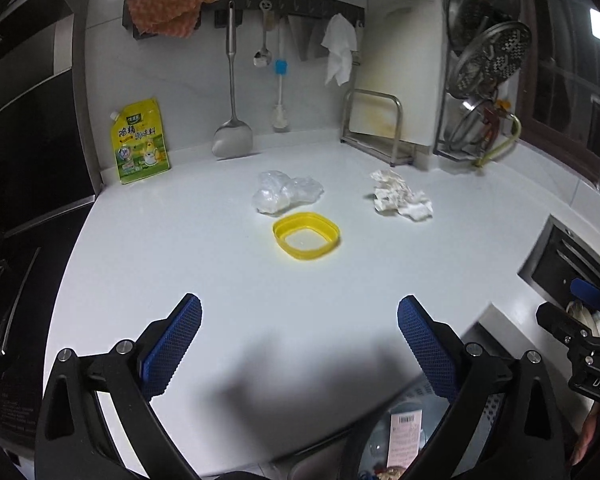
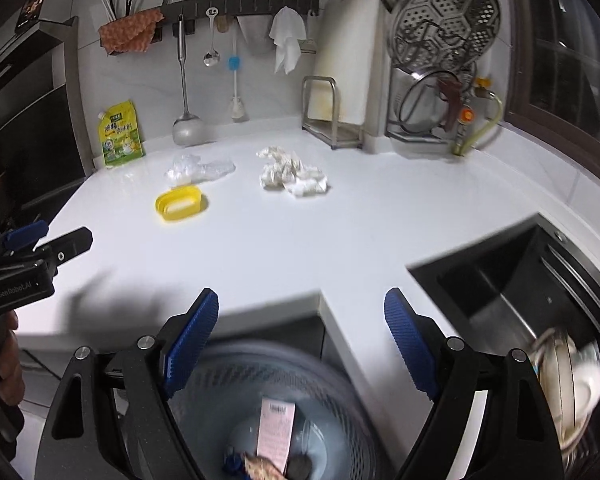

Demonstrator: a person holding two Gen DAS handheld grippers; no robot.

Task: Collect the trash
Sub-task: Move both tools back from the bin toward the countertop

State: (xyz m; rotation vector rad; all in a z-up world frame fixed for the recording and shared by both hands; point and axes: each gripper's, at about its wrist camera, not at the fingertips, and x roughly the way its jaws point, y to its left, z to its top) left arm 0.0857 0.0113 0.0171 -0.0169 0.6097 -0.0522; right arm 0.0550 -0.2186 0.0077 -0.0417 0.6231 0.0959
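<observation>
Bare tabletop [image 1: 220, 264] lies open ahead of my spread fingers [image 1: 172, 344], until the yellow lid [image 1: 306, 236], the plastic wrap [image 1: 286, 192] just beyond it and the crumpled tissue [image 1: 402, 196] to the right, with the sink [image 2: 512, 280] cutting in near right.

A white kitchen countertop [image 1: 220, 280] fills the scene, smooth and glossy, running back to a pale wall and wrapping around a dark sink [image 2: 520, 280] cut into its right side. Near the middle lies a yellow plastic lid [image 1: 306, 235], open side up. Just behind it, nearly touching, sits a crumpled clear plastic bag [image 1: 286, 192]. To the right, well apart from the lid, lies a wad of crumpled white paper towel [image 1: 400, 196]. At the back left corner a yellow seasoning pouch [image 1: 140, 142] stands upright against the wall. A metal cutting board rack [image 1: 376, 128] stands at the back right.
</observation>
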